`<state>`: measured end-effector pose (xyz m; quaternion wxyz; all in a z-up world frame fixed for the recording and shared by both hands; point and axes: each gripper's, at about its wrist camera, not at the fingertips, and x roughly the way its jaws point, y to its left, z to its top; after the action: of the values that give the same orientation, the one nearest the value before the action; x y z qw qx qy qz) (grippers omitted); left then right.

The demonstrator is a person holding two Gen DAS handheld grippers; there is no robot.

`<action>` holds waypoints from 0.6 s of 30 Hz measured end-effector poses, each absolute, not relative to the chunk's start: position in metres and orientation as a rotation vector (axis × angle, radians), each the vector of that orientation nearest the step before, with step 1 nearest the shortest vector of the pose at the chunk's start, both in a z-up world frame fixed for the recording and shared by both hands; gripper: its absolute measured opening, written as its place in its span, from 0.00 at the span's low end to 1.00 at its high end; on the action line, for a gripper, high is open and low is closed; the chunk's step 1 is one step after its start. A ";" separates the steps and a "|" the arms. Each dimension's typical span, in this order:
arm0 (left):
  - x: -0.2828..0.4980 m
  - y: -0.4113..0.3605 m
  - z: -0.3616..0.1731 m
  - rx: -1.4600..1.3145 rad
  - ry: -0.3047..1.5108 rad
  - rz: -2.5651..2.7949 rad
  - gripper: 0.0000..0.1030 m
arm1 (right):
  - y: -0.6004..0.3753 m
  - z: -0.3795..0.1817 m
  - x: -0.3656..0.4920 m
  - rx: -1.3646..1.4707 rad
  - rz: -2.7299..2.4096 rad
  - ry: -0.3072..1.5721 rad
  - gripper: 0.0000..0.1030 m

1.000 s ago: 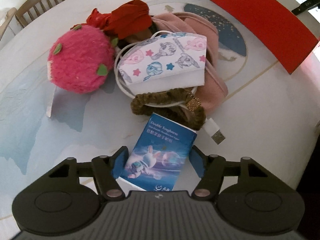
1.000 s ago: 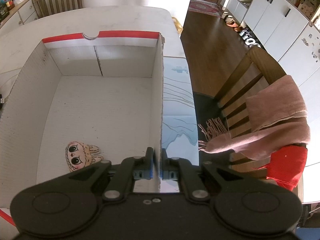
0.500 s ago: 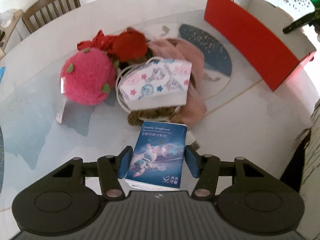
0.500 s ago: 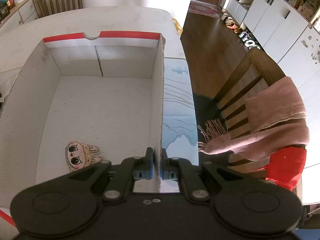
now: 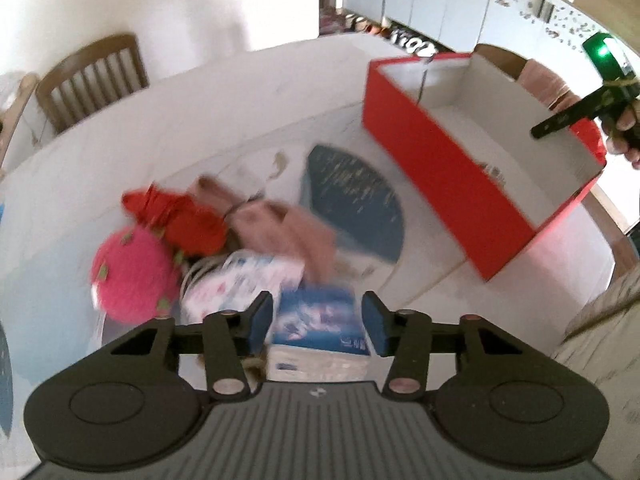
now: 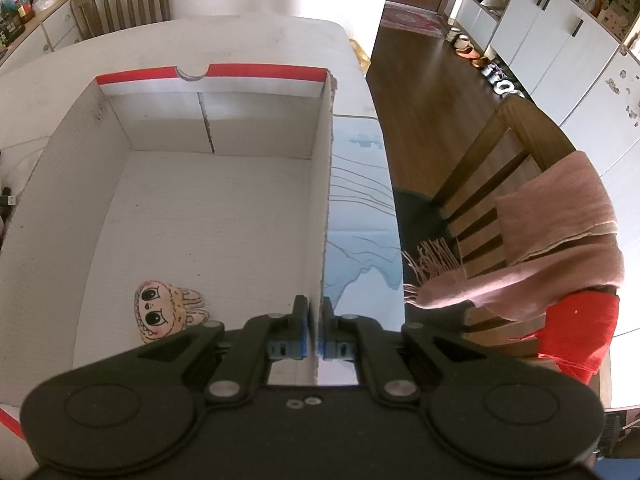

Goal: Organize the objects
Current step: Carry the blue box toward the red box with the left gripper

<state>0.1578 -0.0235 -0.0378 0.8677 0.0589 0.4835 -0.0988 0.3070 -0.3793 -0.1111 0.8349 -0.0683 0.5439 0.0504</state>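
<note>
Blue-printed soft pack of tissues (image 5: 318, 322) sits between the left tongs (image 5: 316, 322), whose jaws have just been closing onto its sides; it hangs above the desk (image 5: 120, 152), short of the red cardboard box (image 5: 448, 184). Judged light, plastic-wrapped, slippery, squashy: hold across the middle, firm enough that the film does not slide. Right tongs (image 6: 315, 330) are clamped on the box's white side wall (image 6: 326, 200), steadying it. Inside the box, near that wall, lies a flat cartoon-face plush (image 6: 160, 312).
</note>
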 end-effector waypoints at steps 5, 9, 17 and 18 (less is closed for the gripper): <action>0.177 -0.051 -0.021 0.143 0.962 -0.276 0.37 | -0.380 -0.112 0.307 -0.132 0.112 1.152 0.03; 0.191 -0.063 -0.019 0.183 0.957 -0.304 0.37 | -0.380 -0.112 0.306 -0.132 0.113 1.149 0.03; 0.184 -0.061 -0.041 0.160 1.028 -0.298 0.59 | -0.380 -0.112 0.306 -0.134 0.125 1.147 0.03; 0.180 -0.064 -0.045 0.159 1.037 -0.317 0.67 | -0.379 -0.112 0.306 -0.136 0.128 1.147 0.03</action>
<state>0.1803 -0.0635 -0.0448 0.8537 0.0758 0.4928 -0.1506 0.3058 -0.3794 -0.1124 0.8360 -0.0643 0.5416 0.0604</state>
